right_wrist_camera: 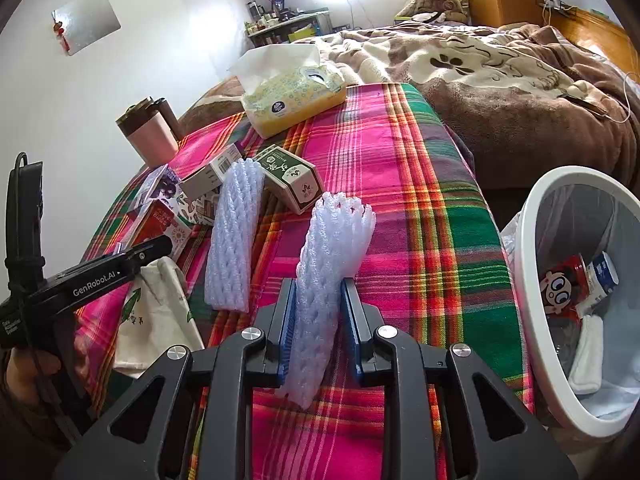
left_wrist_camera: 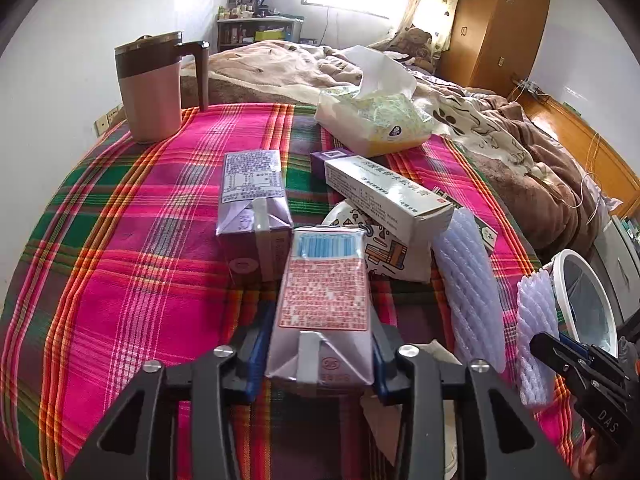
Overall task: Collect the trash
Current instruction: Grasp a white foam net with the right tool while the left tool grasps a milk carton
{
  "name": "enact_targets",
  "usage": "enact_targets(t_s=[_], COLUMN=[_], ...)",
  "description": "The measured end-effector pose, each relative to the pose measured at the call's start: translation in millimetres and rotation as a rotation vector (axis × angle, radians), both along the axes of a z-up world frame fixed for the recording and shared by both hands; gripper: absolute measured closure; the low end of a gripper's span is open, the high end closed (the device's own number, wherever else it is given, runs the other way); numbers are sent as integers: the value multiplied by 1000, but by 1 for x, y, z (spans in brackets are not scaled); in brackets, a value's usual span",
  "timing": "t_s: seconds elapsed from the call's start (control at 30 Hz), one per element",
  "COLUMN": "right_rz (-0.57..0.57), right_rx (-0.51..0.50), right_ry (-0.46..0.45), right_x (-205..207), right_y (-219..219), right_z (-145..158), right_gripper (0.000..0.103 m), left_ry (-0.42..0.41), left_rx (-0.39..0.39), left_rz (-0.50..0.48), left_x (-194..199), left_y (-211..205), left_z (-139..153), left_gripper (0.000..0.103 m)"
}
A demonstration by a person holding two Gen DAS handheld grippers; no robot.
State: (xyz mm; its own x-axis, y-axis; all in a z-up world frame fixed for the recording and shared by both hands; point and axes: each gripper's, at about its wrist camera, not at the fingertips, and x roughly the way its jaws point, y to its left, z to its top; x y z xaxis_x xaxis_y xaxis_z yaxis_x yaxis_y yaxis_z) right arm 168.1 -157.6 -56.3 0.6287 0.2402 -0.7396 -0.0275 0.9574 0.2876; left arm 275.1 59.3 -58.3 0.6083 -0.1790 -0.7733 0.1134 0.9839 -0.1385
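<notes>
Two grippers grip trash on the plaid cloth [right_wrist_camera: 400, 168]: left gripper [left_wrist_camera: 318, 350] pinches a carton [left_wrist_camera: 322, 300]; right gripper [right_wrist_camera: 320, 316] squeezes a foam net [right_wrist_camera: 332, 264]. Bin [right_wrist_camera: 532, 280] stands just beside.

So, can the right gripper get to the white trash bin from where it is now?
Probably yes: the right gripper, shut on a foam fruit net, has the white trash bin close beside it, with nothing between.
</notes>
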Motion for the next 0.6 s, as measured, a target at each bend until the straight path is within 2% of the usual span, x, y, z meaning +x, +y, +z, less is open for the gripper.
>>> enact_targets(t_s=[0.6], right_rz=[-9], right_rx=[9], right_ry=[-77], right_x=[-16], right_y=[-7], right_z=[19], right_gripper=[81], left_ry=[-85], left_rx=[-1], left_rz=[33], left_x=[-33], left_y=[12], left_z=[27], left_gripper=[65])
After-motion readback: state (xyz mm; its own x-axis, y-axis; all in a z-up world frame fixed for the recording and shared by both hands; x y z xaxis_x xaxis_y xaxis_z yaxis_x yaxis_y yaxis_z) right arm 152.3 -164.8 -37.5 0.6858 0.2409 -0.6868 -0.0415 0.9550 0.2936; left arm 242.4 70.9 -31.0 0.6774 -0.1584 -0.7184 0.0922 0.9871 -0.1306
